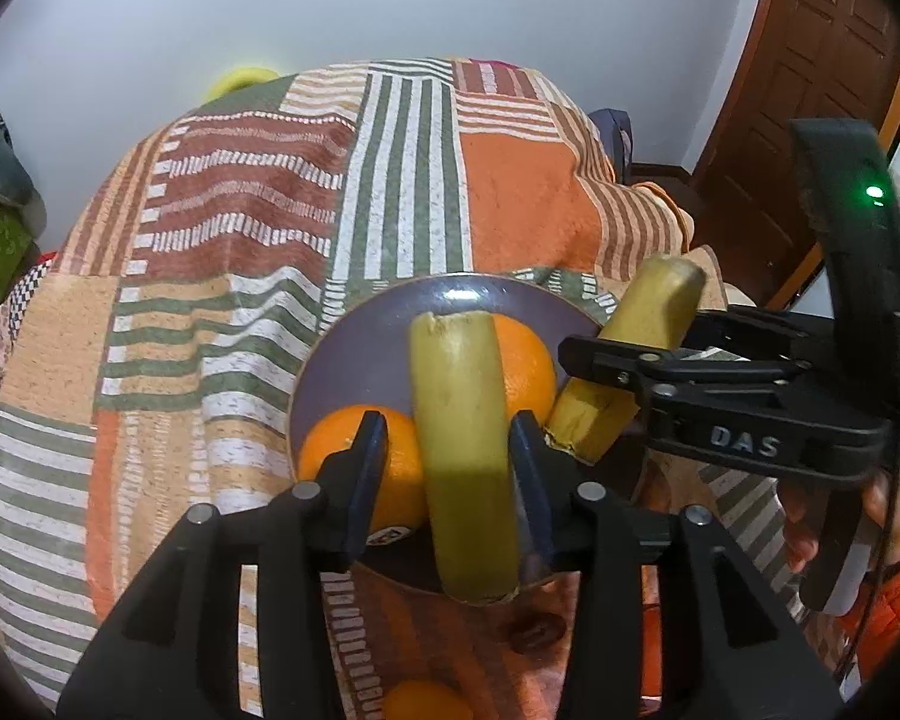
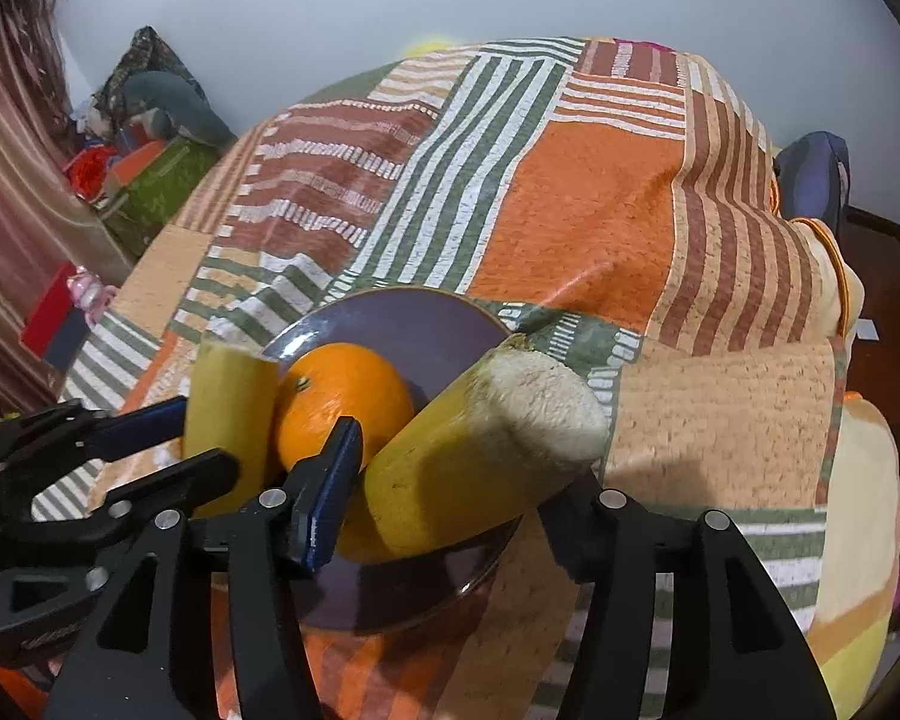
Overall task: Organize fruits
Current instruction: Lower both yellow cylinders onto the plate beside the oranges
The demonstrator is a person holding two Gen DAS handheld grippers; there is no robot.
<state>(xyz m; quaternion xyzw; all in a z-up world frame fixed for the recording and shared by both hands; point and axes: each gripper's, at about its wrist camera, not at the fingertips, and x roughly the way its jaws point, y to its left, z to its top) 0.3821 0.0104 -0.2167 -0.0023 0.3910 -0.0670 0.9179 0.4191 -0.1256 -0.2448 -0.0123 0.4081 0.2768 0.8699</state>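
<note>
A purple plate (image 1: 354,360) is seen resting on a patchwork bedspread (image 1: 222,276) that covers a bed. On the plate two oranges are lying: one orange (image 1: 342,450) at the plate's 8 o'clock side in the left wrist view, and a second orange (image 1: 525,369) further back, toward 1 o'clock from the first. Between the jaws of the left hand-held gripper (image 1: 447,468) a yellow-green banana piece (image 1: 462,438) is held over the plate, its length running along the fingers and its cut end pointing toward 12 o'clock; the right pad is touching its side, while a narrow gap shows between the left pad and the fruit, so a firm clamp cannot be confirmed. The right hand-held gripper (image 2: 450,492) is closed on a second banana piece (image 2: 480,450), which is tilted with its pale cut end up toward 2 o'clock in the right wrist view and its lower end over the plate's near rim. In that view the second orange sits just beside it at 10 o'clock. Another orange (image 1: 423,702) is partly visible on the bedspread at 6 o'clock, below the plate, in the left wrist view.
</note>
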